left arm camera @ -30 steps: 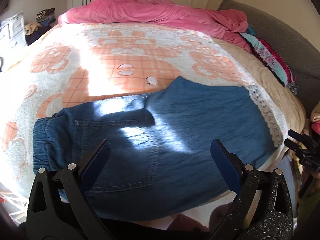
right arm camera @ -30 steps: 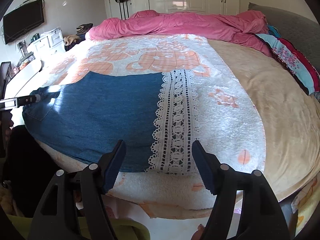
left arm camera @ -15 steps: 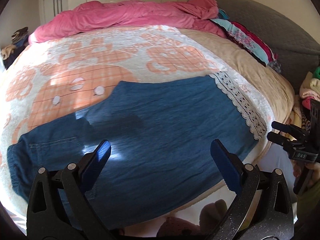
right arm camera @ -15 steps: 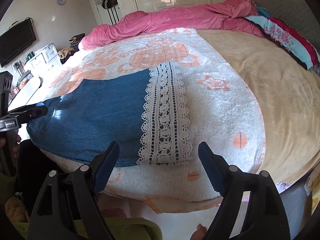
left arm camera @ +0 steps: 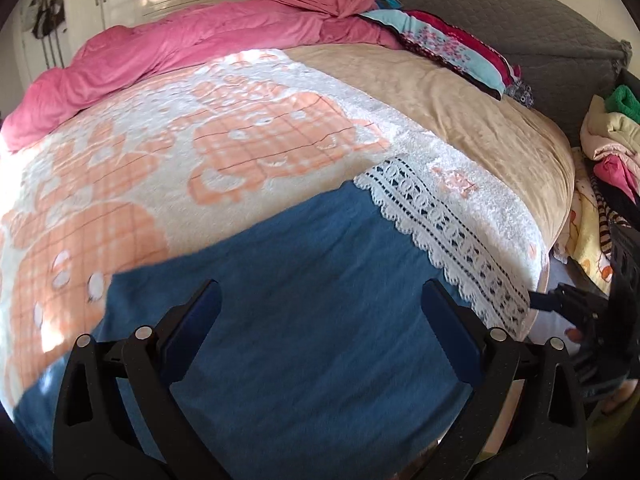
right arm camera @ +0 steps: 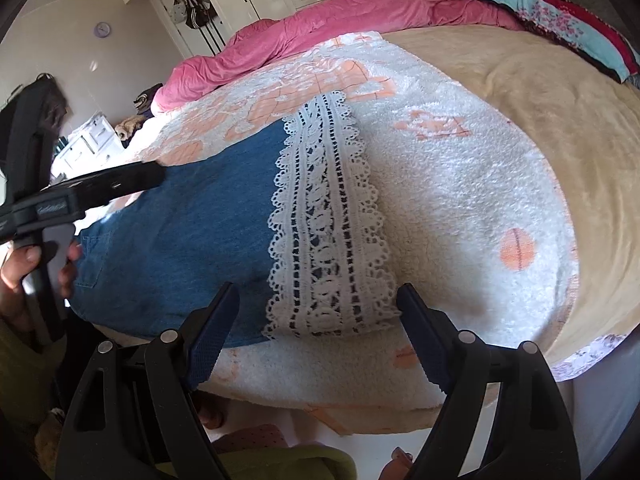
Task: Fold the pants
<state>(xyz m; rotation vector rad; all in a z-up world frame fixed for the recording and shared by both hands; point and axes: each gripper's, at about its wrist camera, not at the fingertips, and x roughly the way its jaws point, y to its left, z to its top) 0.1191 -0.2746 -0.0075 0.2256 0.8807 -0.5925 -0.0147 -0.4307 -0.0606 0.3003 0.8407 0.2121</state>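
Observation:
Blue denim pants (left arm camera: 312, 280) lie flat across the near side of the bed, ending in a white lace hem (left arm camera: 440, 232) at the right. My left gripper (left arm camera: 320, 312) hovers open over the middle of the legs, with nothing between its blue pads. In the right wrist view the pants (right arm camera: 192, 216) run left from the lace hem (right arm camera: 320, 220). My right gripper (right arm camera: 316, 320) stands open just in front of that hem at the bed's edge, empty. The left gripper (right arm camera: 154, 170) shows there side-on above the pants, with a hand on its handle.
A white and orange towel blanket (left arm camera: 248, 140) covers the bed over a beige sheet (left arm camera: 460, 112). A pink duvet (left arm camera: 180, 48) is bunched along the far side. Patterned bedding (left arm camera: 440, 40) and a grey headboard (left arm camera: 520, 12) are at the right, a clothes pile (left arm camera: 612, 136) beyond the bed.
My left gripper has slid right along the pants, from the waistband and pocket end toward the lace hem. My right gripper has rolled and sunk slightly toward the hem.

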